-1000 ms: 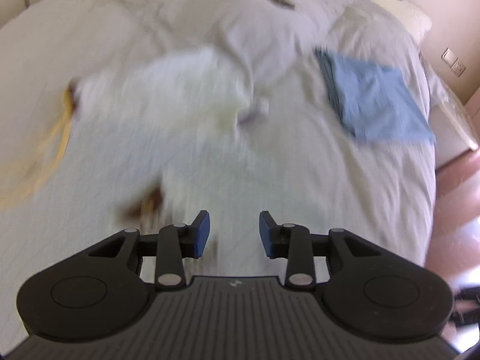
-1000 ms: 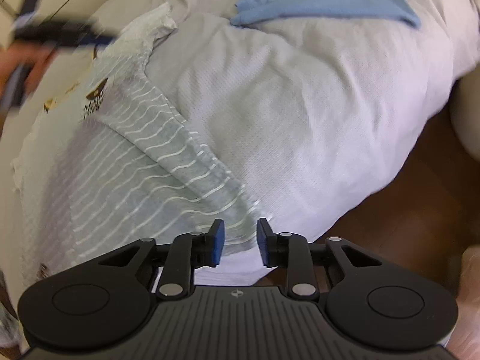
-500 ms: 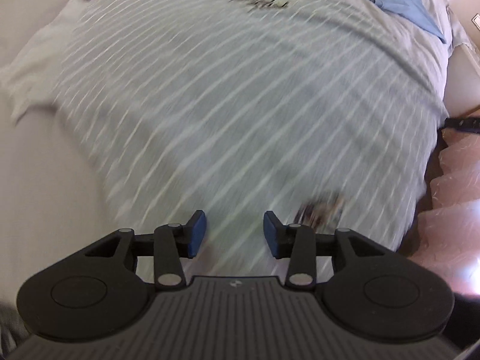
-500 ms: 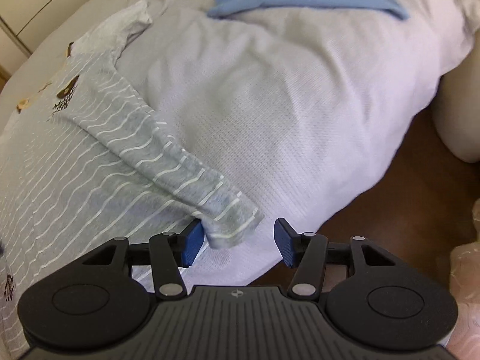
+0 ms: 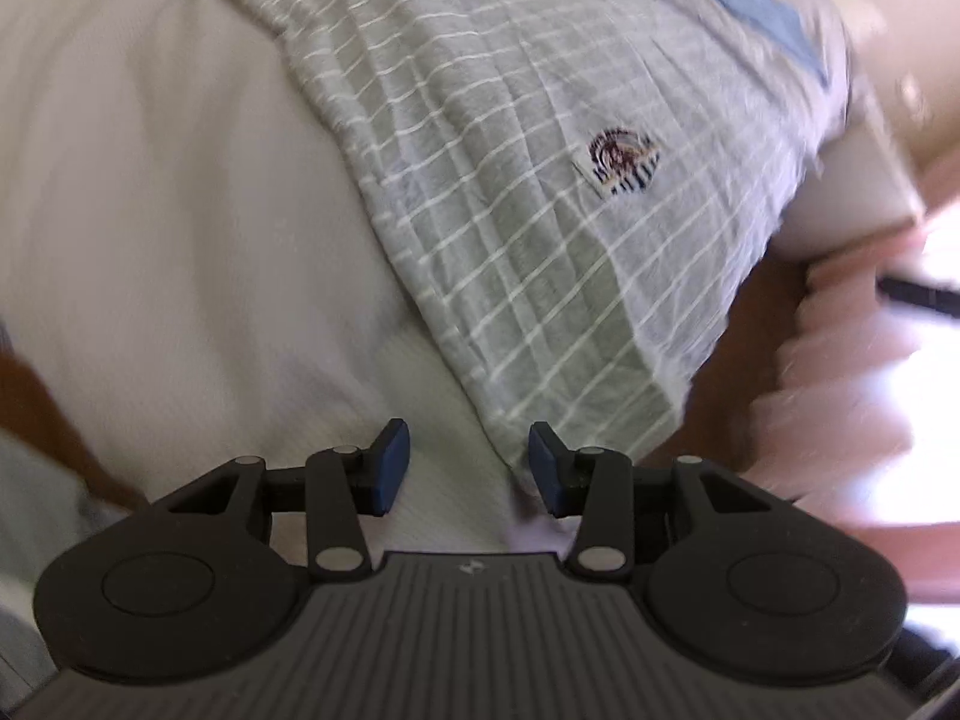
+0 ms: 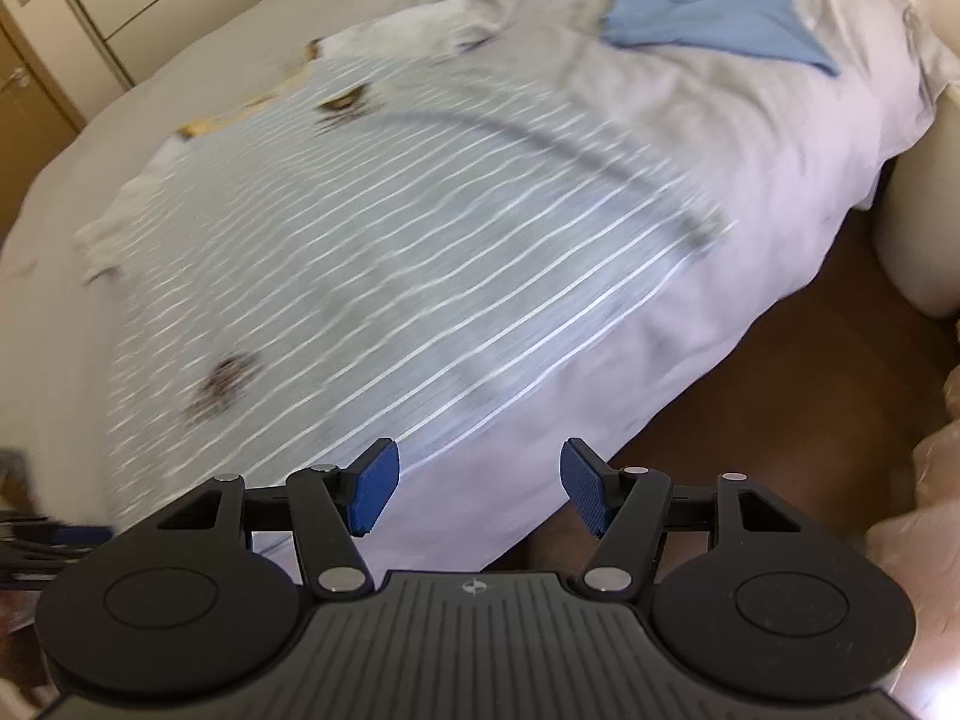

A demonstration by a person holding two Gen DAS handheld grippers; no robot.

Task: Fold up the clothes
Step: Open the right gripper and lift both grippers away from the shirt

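The grey striped garment (image 6: 384, 252) lies spread flat on the bed (image 6: 750, 168), filling the centre of the right wrist view. Its long axis runs from a pale collar end at the upper left down to the hem at the lower middle, just above the gripper's fingers. Small dark printed motifs sit on it, one near the lower left and one near the top.

In the left wrist view the same cloth (image 5: 540, 192) comes down as a wedge from the upper middle to a corner at the lower centre. That corner reaches the gap of the left gripper (image 5: 468, 468), close against the right-hand pad, with the bed cover beneath. The jaws stand at a middling gap with no cloth pinched between them.

The right gripper (image 6: 477, 489) stands wide. Its jaws have just been opening, and nothing lies between them; the hem edge passes just above and left of its left-hand pad, and the floor shows past the bed edge on the right.

My reading is that the left hand is the nearer one to a grasp, since the corner is already at its jaws. The right hand would have to go up and left to meet the hem.

Farther out, a folded blue garment (image 6: 714, 24) rests at the upper right of the bed, well apart from the striped one. Cupboard fronts show at the upper left.
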